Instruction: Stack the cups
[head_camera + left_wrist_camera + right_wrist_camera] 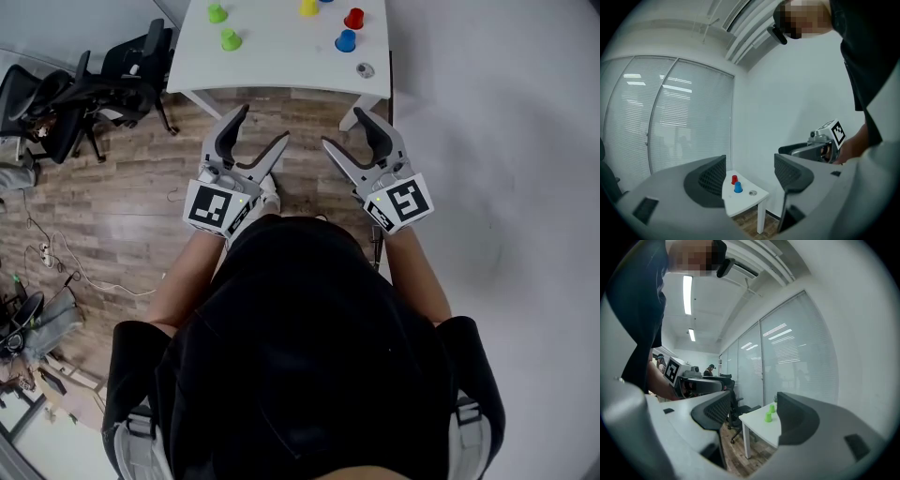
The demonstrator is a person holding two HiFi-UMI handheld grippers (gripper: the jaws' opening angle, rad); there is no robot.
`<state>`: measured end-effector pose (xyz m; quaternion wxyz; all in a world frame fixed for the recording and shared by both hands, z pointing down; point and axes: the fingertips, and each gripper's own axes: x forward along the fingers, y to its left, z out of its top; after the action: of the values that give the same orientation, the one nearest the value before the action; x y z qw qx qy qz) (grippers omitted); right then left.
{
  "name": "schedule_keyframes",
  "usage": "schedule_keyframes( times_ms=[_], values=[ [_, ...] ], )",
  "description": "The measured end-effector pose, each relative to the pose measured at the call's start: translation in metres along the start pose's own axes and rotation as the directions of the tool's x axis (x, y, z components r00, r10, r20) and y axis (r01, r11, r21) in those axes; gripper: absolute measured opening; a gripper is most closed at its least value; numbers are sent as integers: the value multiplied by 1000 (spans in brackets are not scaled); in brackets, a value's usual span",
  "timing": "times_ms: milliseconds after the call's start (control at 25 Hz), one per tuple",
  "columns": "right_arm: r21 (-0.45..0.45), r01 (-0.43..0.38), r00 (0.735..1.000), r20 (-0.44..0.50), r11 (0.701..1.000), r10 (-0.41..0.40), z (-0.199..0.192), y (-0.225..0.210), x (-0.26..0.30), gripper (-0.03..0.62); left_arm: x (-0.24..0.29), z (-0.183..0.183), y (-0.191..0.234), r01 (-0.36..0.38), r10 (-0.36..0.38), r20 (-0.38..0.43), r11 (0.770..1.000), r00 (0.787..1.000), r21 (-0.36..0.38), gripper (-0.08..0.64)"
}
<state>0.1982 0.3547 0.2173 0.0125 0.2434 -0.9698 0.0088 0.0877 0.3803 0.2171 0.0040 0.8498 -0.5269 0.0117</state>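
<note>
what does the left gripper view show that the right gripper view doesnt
Only the left gripper view: the red cup and blue cup. Only the right gripper view: two green cups and office chairs. Both: the white table, the wood floor, and open, empty jaws.

Two green cups (231,39), yellow cup (308,7), red cup (353,18), blue cup (346,40): inverted, unstacked, on table (281,58)

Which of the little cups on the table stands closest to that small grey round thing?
The blue cup beside the red cup: it stands right by the grey round thing, all others farther away.
</note>
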Motion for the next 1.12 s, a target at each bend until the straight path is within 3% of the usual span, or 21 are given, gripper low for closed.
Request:
schedule_keyframes(
  times_ms=[440, 1120],
  values=[
    [5, 15, 999, -43, 1000, -15, -11, -21, 104, 295, 34, -14, 104, 27, -27, -17, 999, 999, -38, 322],
    [35, 128, 989, -77, 991, -125, -29, -51, 196, 291, 72, -44, 197, 125, -128, -56, 990, 990, -62, 322]
  ],
)
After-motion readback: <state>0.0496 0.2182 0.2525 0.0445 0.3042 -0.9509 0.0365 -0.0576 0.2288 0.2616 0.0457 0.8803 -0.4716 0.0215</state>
